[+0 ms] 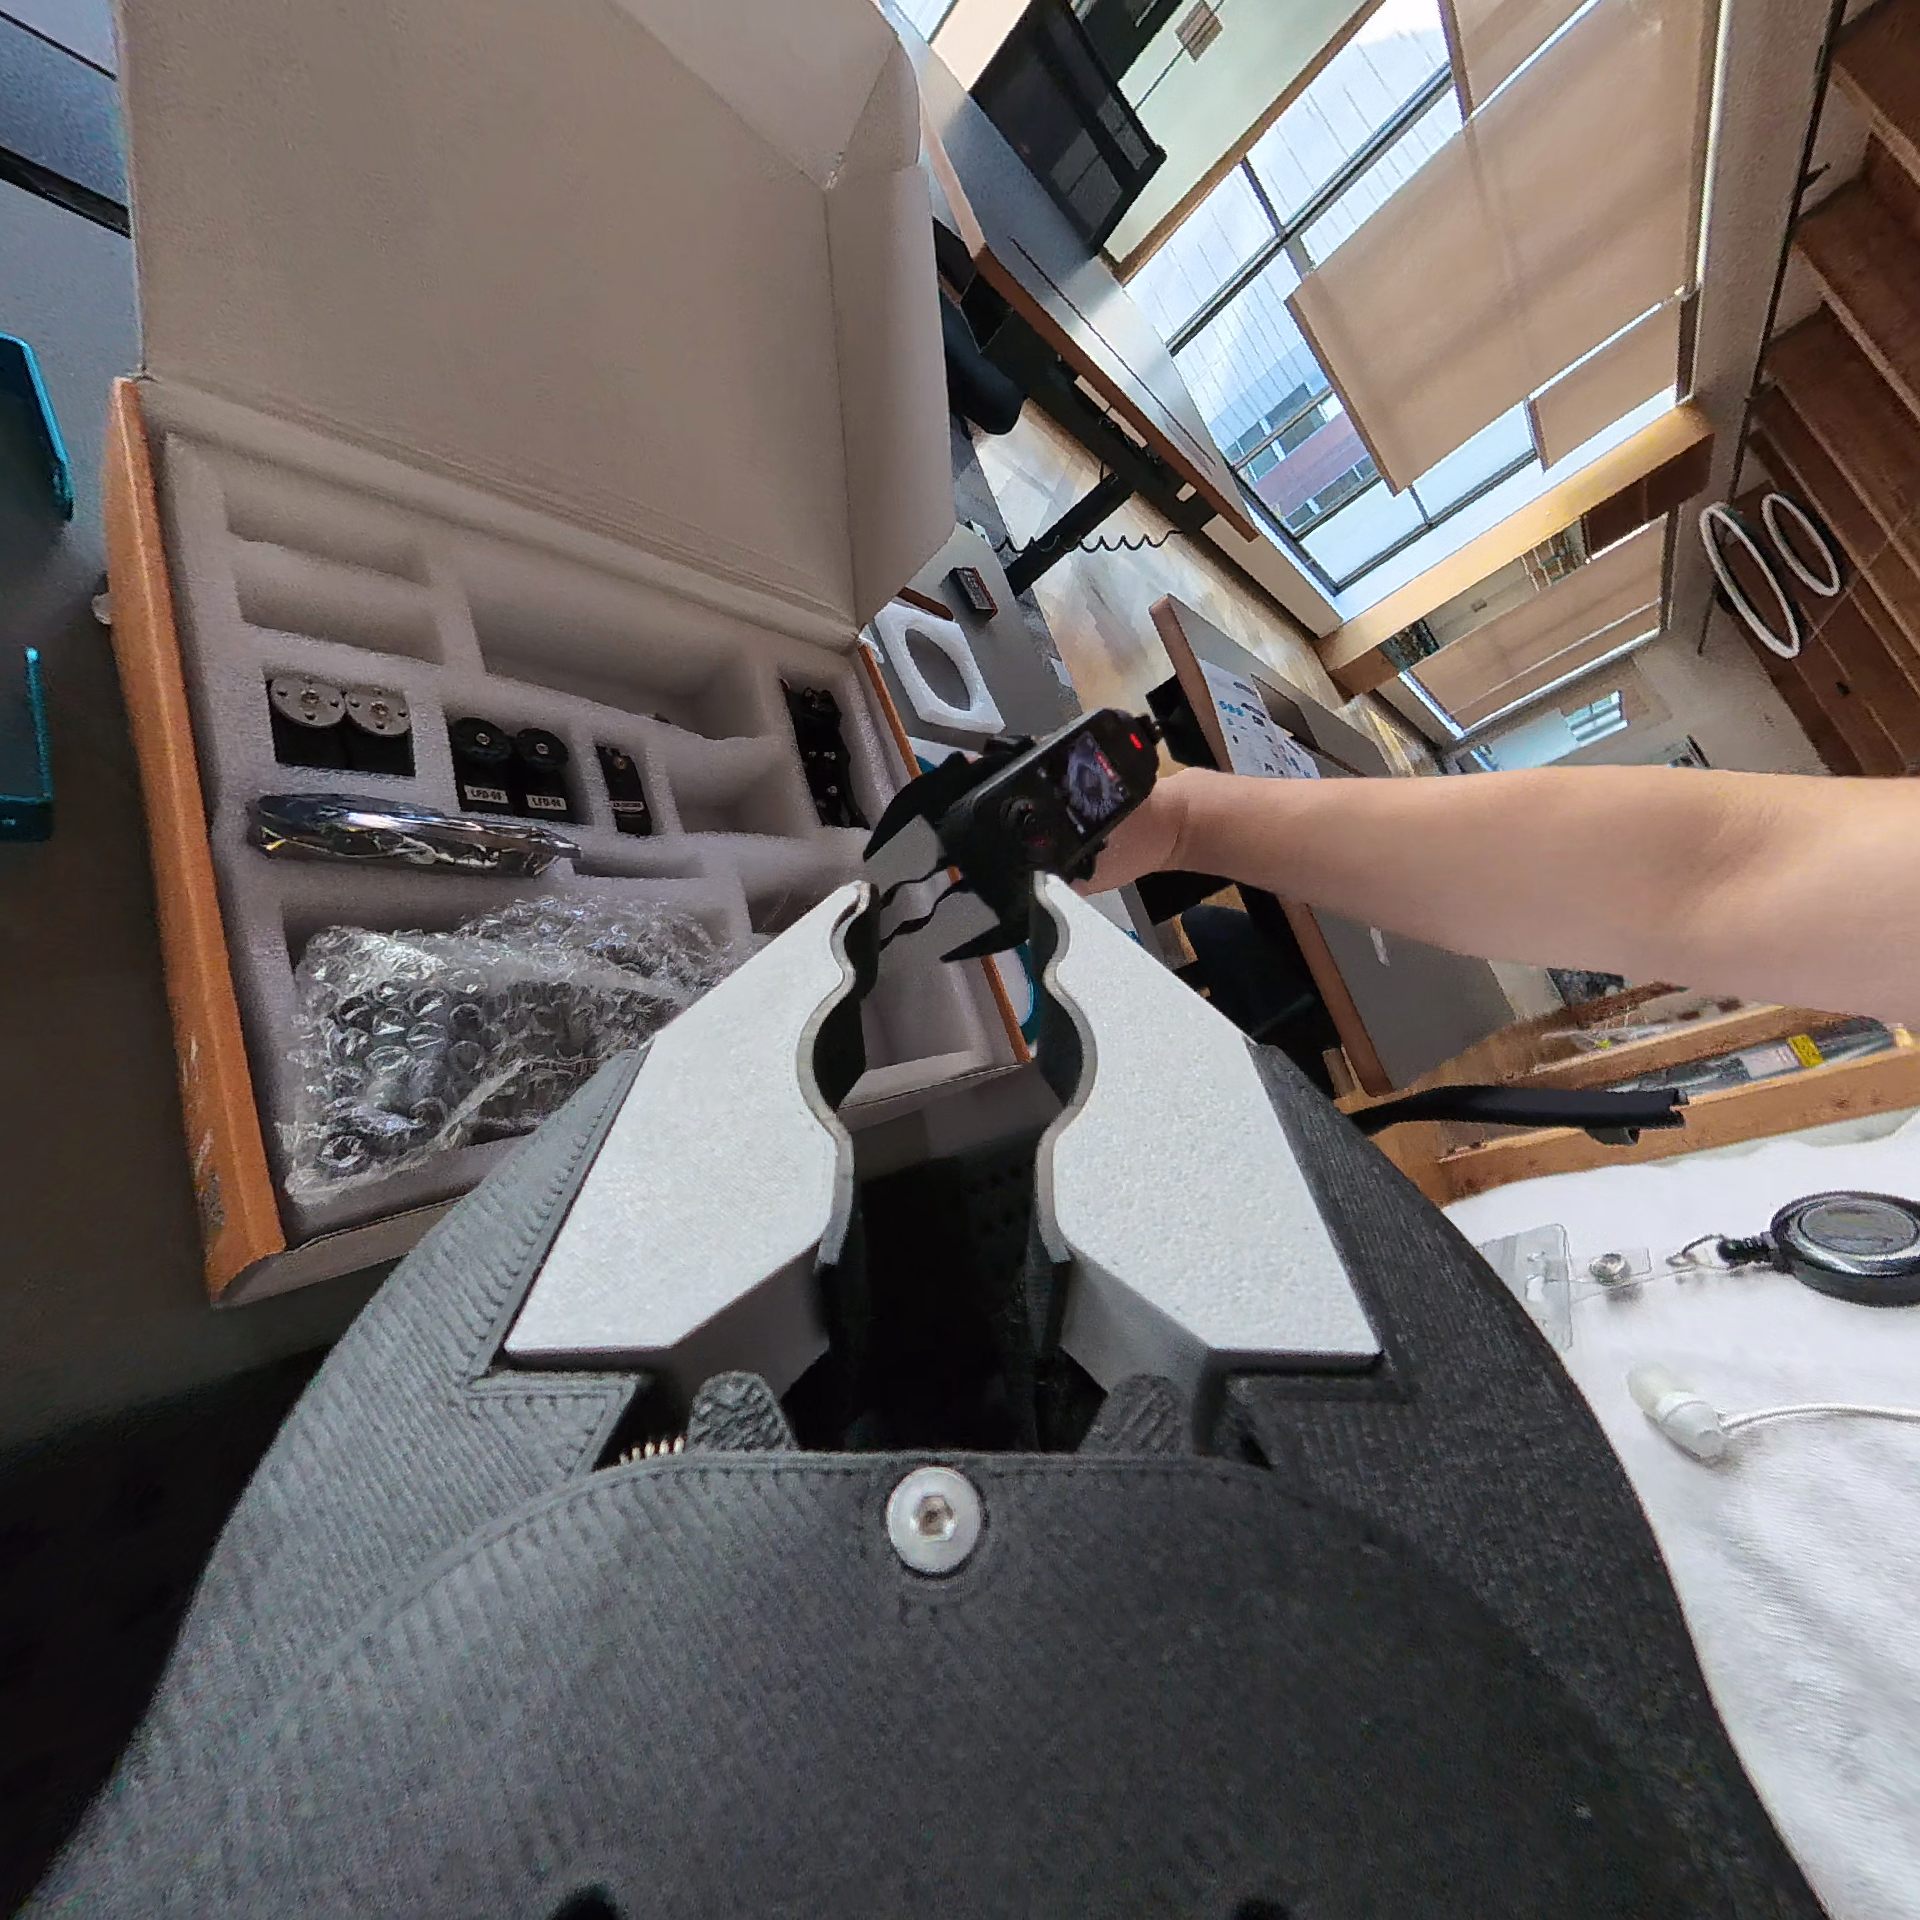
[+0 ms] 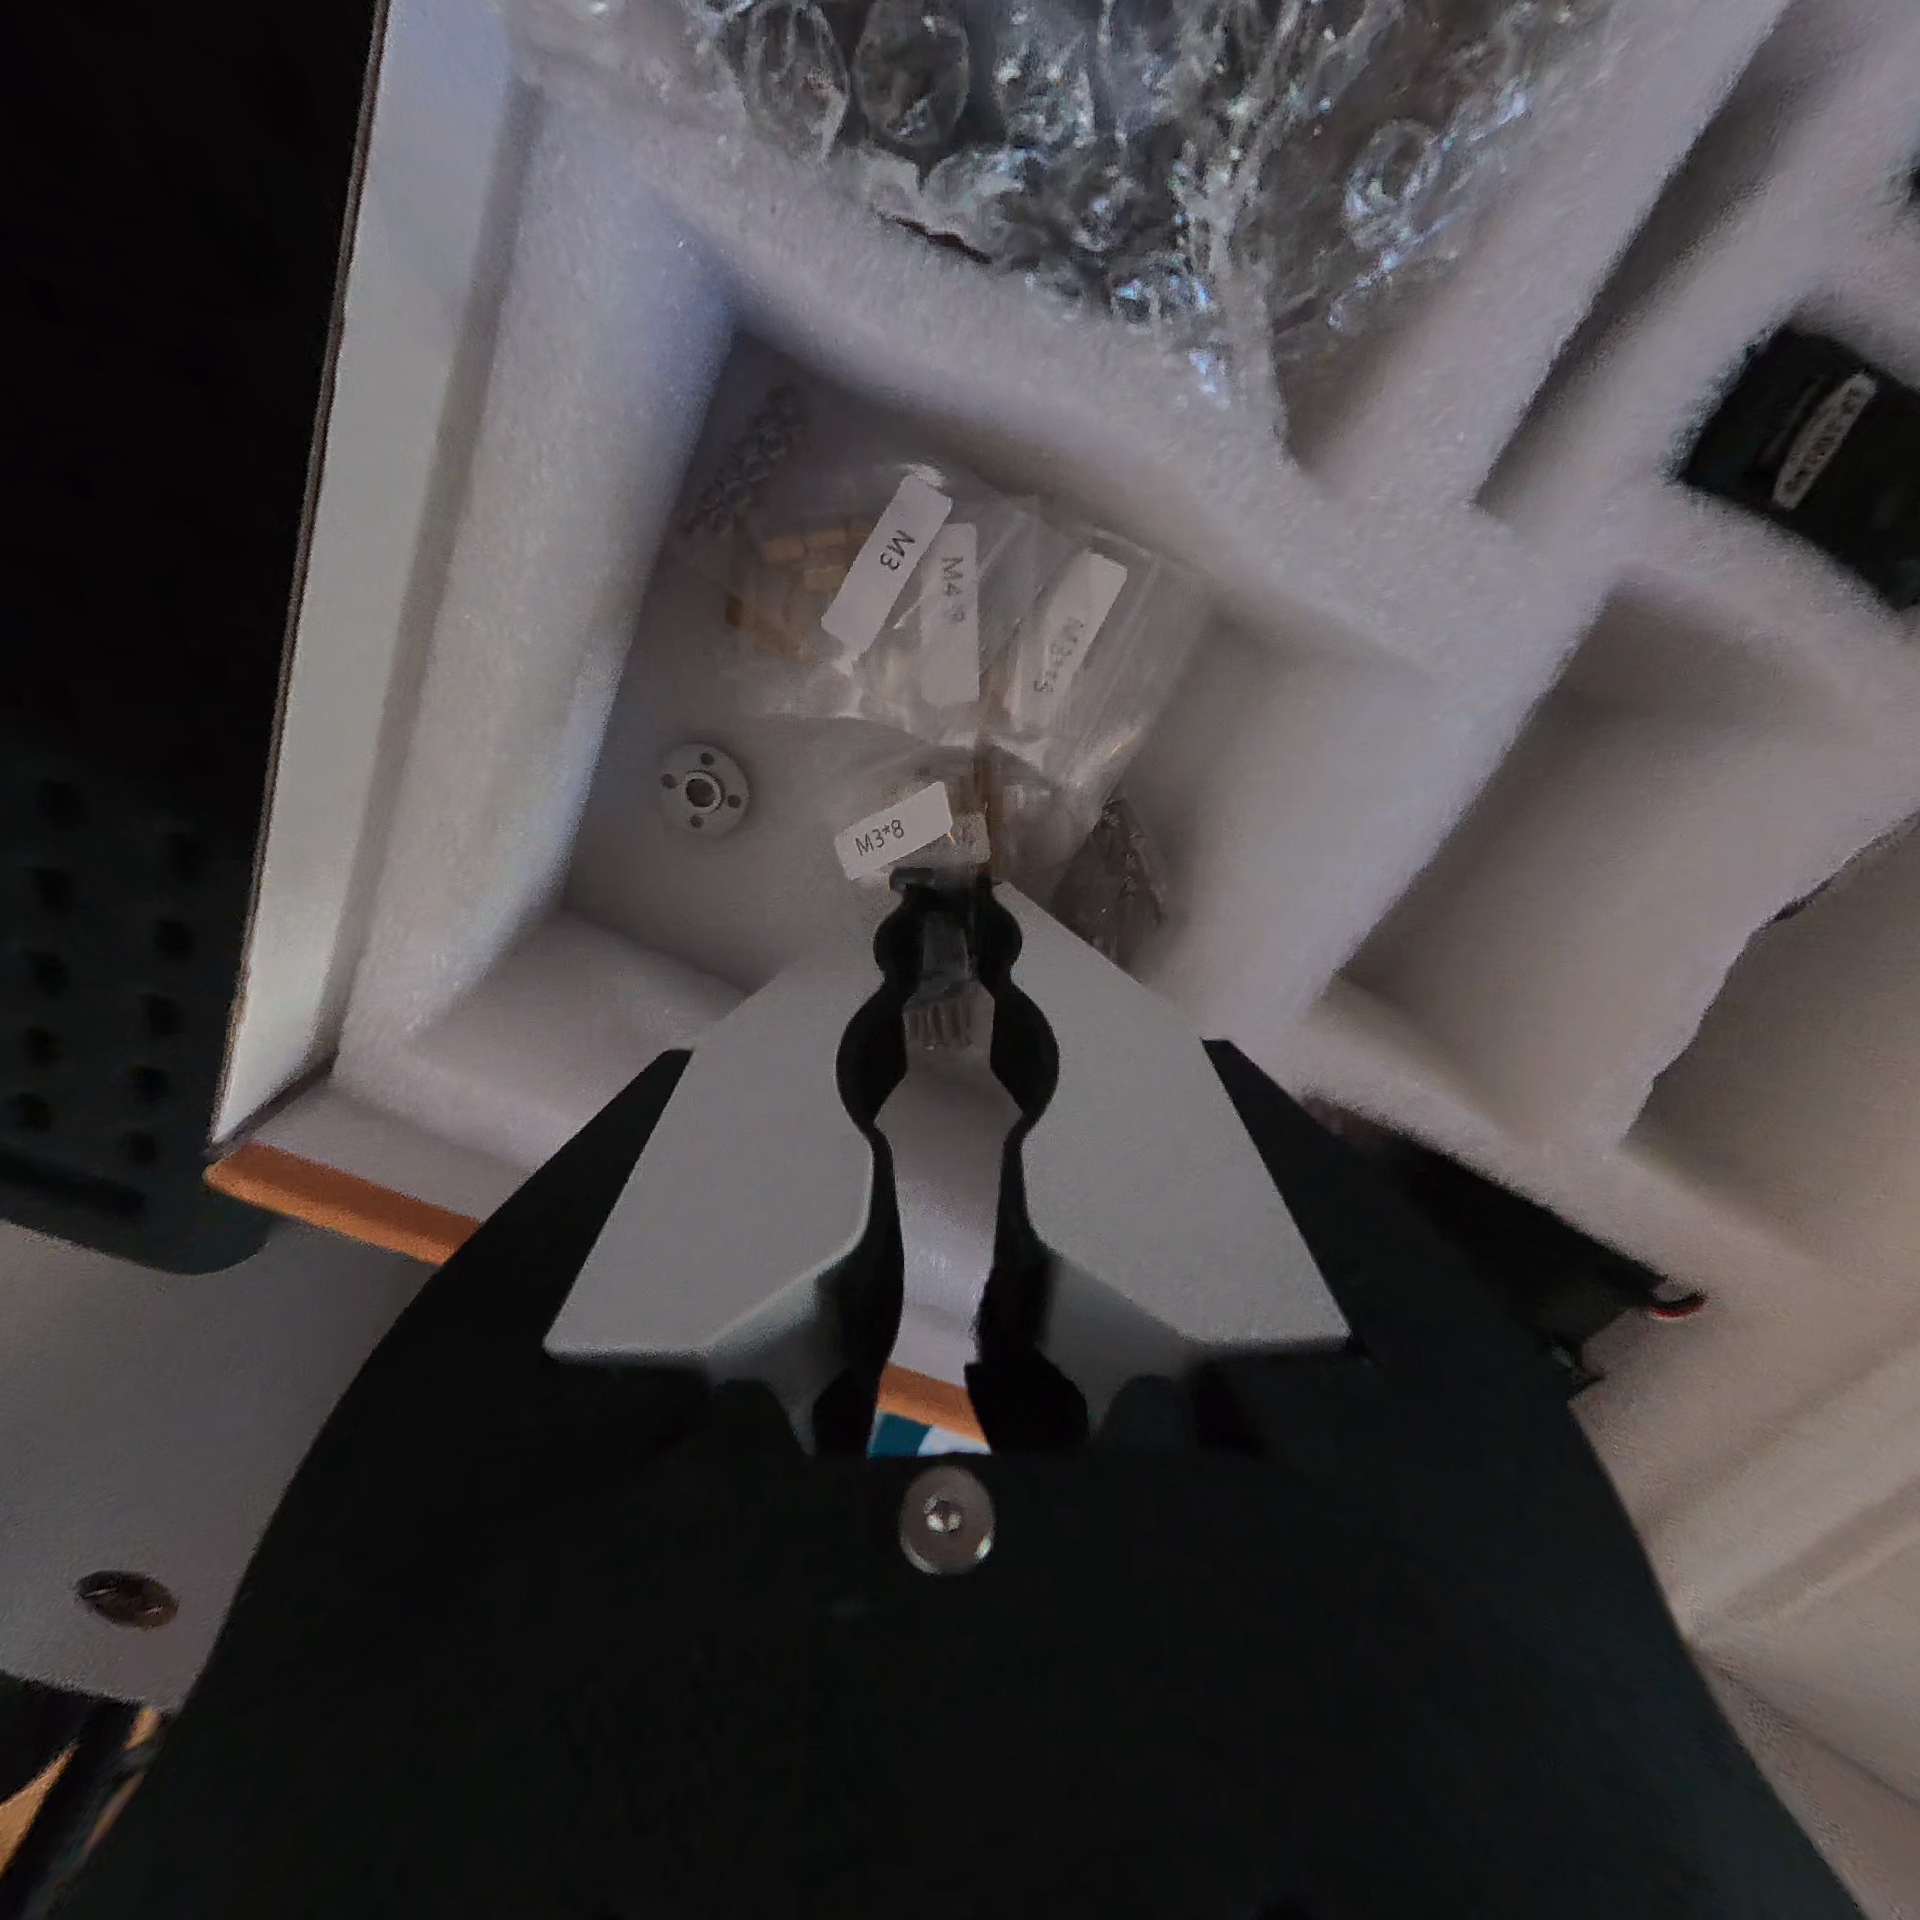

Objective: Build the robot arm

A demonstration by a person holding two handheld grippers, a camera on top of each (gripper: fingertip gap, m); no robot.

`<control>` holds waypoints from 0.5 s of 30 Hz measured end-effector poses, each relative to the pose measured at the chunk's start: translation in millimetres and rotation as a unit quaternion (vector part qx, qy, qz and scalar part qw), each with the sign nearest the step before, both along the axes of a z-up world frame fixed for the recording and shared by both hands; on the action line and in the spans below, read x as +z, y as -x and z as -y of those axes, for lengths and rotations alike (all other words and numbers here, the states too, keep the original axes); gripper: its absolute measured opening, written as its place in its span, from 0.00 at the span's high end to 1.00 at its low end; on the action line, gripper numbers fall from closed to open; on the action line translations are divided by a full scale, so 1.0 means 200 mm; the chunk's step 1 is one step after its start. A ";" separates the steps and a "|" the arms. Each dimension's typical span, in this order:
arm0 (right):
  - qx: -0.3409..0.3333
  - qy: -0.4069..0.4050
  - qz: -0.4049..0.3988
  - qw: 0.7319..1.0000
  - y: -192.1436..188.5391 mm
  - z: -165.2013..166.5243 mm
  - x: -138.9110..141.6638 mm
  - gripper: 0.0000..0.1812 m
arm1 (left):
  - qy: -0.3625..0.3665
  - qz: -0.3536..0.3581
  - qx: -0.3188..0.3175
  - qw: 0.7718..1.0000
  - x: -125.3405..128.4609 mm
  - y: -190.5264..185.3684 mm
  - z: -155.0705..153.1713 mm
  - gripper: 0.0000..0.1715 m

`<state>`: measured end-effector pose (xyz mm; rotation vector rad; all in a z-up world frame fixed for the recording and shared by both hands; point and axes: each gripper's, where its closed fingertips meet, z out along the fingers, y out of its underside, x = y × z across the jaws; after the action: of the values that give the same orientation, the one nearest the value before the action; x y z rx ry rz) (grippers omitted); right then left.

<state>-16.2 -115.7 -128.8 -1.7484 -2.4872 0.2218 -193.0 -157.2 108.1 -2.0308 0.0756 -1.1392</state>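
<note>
An open cardboard box (image 1: 177, 831) holds a white foam insert (image 1: 343, 582) with black servos (image 1: 343, 722), a silvery bag (image 1: 405, 831) and a bubble-wrap parcel (image 1: 468, 1029). My left gripper (image 1: 951, 888) is open and empty, hovering near the box's front right corner. My right gripper (image 1: 914, 909), held by a person's hand, reaches into the box's right compartment. In the right wrist view my right gripper (image 2: 945, 894) is shut on a small clear bag of dark screws (image 2: 940, 966). More labelled clear bags (image 2: 935, 623) and a round metal disc (image 2: 704, 795) lie in that foam compartment (image 2: 582, 520).
The box lid (image 1: 499, 260) stands upright behind the insert. A person's forearm (image 1: 1507, 873) crosses from the right. A white cloth (image 1: 1766, 1662) at right carries a badge reel (image 1: 1849, 1242) and an earphone (image 1: 1673, 1423). Teal objects (image 1: 26, 727) lie left of the box. A black perforated part (image 2: 94, 987) lies beside the box. The grippers' ends are close to 30 cm from one another.
</note>
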 end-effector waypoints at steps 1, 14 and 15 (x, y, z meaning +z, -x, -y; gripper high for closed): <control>-0.011 0.014 0.004 1.000 -0.02 0.00 0.01 0.97 | 0.001 0.003 0.002 1.000 -0.01 0.00 0.00 0.85; -0.393 0.217 -0.199 0.871 0.00 -0.13 0.50 0.98 | 0.066 0.040 -0.054 0.996 -0.21 -0.30 -0.10 0.84; -0.416 0.237 -0.225 0.848 0.01 -0.12 0.56 0.98 | 0.071 0.040 -0.065 0.995 -0.24 -0.36 -0.11 0.83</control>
<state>-18.3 -91.4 -16.9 -2.3995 -1.2441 1.0675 -121.7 -135.0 60.7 -2.1263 0.0890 -1.3395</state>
